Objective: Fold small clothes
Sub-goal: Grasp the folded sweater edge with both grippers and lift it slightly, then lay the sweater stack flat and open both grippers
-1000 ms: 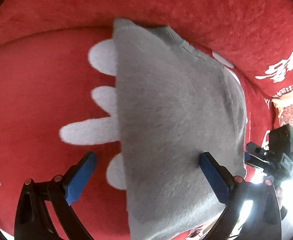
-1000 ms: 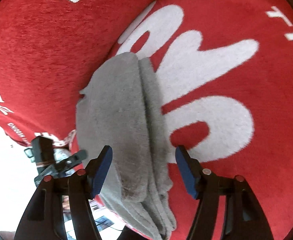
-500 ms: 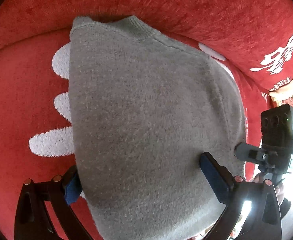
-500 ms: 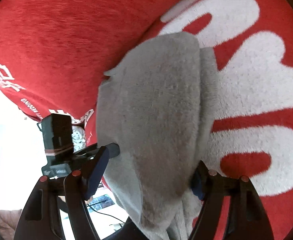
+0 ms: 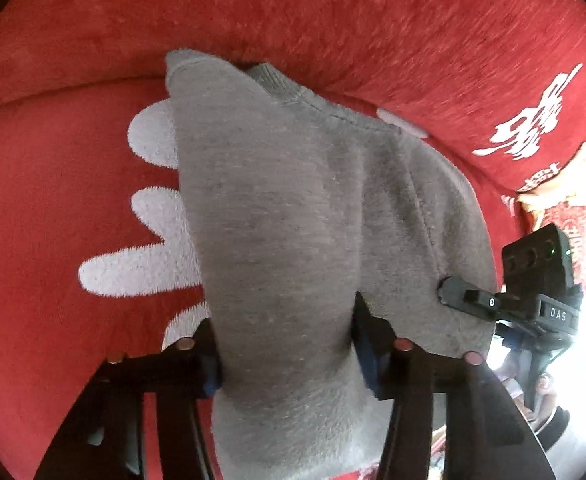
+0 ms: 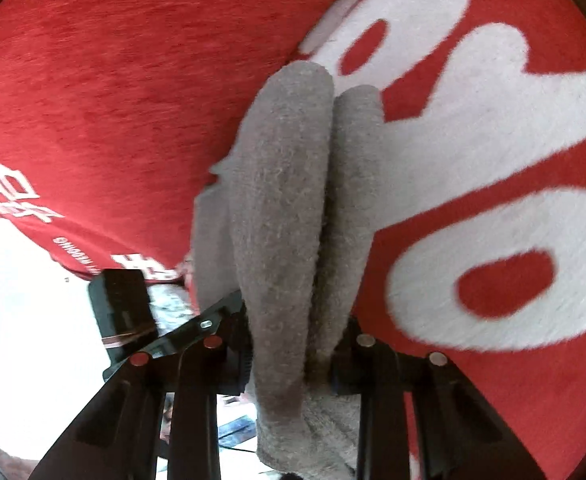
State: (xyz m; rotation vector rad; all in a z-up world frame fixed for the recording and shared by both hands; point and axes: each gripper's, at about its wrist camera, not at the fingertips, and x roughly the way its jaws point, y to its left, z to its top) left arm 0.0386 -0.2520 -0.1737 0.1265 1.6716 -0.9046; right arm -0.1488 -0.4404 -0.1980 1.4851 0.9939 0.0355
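A grey fleece garment (image 5: 293,208) lies folded lengthwise on a red sofa seat (image 5: 53,208) with white shapes. My left gripper (image 5: 287,356) is closing on its near end, and the fabric is bunched and squeezed between the blue pads. In the right wrist view the same garment (image 6: 285,184) shows as two thick folded layers. There my right gripper (image 6: 295,350) is closing too, pinching those layers at the garment's other end. The pads are mostly hidden by the fleece in both views.
The red backrest (image 5: 333,20) with white lettering rises just behind the garment. The right device's black camera housing (image 5: 537,264) sits at the garment's right edge, with a person's hand (image 5: 549,412) below it. The sofa edge and a bright floor (image 6: 21,320) are close by.
Both pairs of jaws went from wide apart, straddling the garment, to narrow and pressing on it. The flat grey fabric is now gathered into ridges between the pads.
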